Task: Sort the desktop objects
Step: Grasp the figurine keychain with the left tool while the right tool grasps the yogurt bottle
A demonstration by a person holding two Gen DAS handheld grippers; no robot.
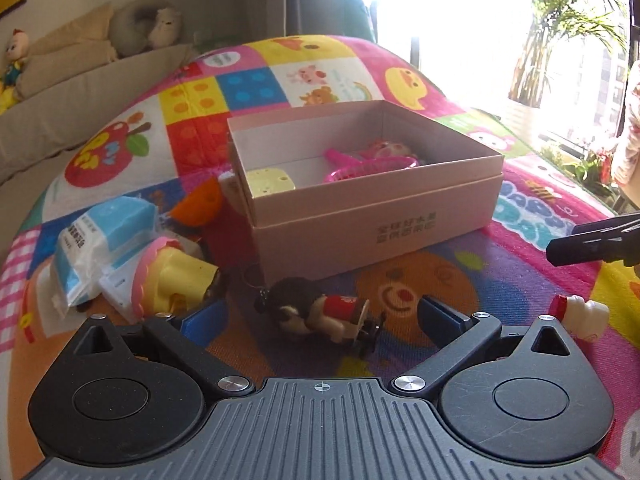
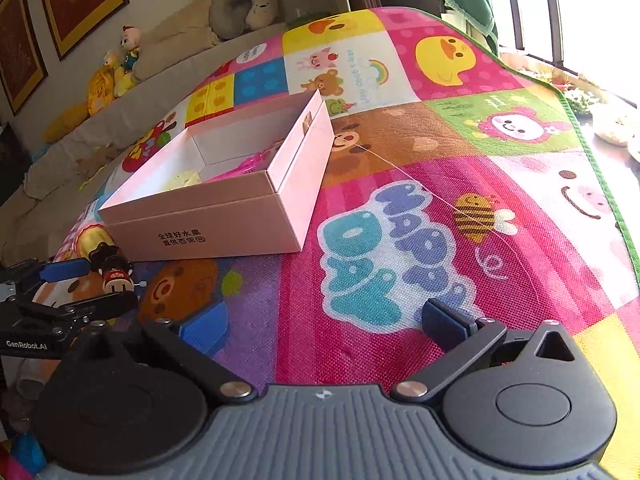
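- Left gripper (image 1: pixel 320 316): black linkage arms, blue pads, jaws spread wide; a small figure lies on the mat between the pads, touched by neither.
- Right gripper (image 2: pixel 326 326): same build, jaws wide and holding nothing, over bare mat near the "HAPPY DAY" lettering.
- Keychain figure (image 1: pixel 316 312): glossy hard plastic, dark rounded head, red body, lying on its side; a thin metal ring sits just behind the head.
- Box (image 1: pixel 400 216): pale pink cardboard, rectangular, open-topped, straight walls, with dark print on the front wall (Chinese characters). It stands mid-mat, just beyond the figure.
- Box contents: a pale yellow holed cheese wedge (image 1: pixel 270 185) at the left wall; pink plastic rackets (image 1: pixel 360 164) toward the right.
- Left of the box, crowded together: a blue-and-white soft tissue pack (image 1: pixel 96 244), a yellow cup-shaped toy with scalloped pink rim (image 1: pixel 172 276) lying on its side, and an orange toy (image 1: pixel 200 204).
- White-and-red small toy (image 1: pixel 580 314): just right of the left gripper's right pad.
- Play mat (image 2: pixel 440 280): woven texture, bright cartoon squares, green-bound edge at right; broad open stretch right of the box.
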